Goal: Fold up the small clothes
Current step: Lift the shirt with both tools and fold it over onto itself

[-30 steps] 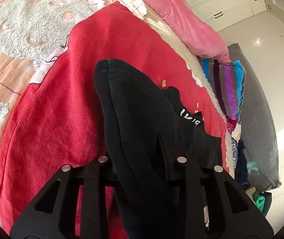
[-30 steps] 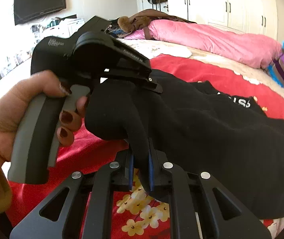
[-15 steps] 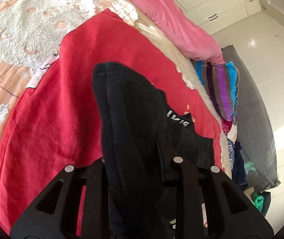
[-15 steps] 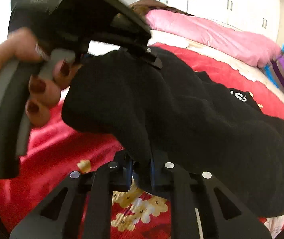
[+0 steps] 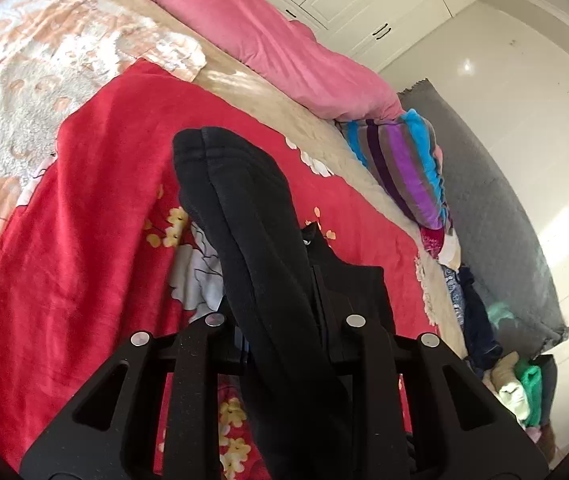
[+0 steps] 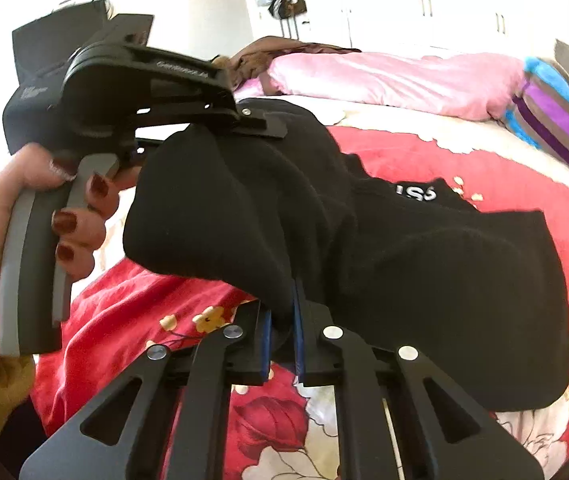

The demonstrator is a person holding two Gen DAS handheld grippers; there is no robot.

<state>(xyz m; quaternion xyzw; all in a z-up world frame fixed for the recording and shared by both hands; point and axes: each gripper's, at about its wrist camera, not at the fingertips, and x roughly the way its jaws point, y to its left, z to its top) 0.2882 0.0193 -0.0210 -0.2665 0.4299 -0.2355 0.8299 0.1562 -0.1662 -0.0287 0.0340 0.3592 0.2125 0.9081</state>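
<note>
Through the left wrist view I have the black garment point(image 5: 252, 248) bunched and draped up over my left hand-held gripper point(image 5: 284, 344), its doubled hem pointing away toward the far side of the bed; I judge it is lifted clear of the red floral blanket point(image 5: 84, 220) so one end can be carried over the rest for a fold. The cloth buries the fingertips here, so from this view alone I cannot see the pads, though the fingers stand close together with fabric running between them, which reads as a clamp on the garment. A striped pillow point(image 5: 400, 168) and a pink duvet point(image 5: 276, 52) lie well beyond, out of the way. Through the right wrist view my right hand-held gripper point(image 6: 282, 336) has its blue pads point(image 6: 265, 340) pinched almost together on a thin fold of the same black garment point(image 6: 424, 272), which hangs off it toward the blanket point(image 6: 524, 184) with a white printed logo showing. The person's hand point(image 6: 64, 216) squeezes the trigger of the left hand-held gripper point(image 6: 256, 126), whose tip bites the upper edge of the cloth, so both ends are held taut between the two tools above the bed.
</note>
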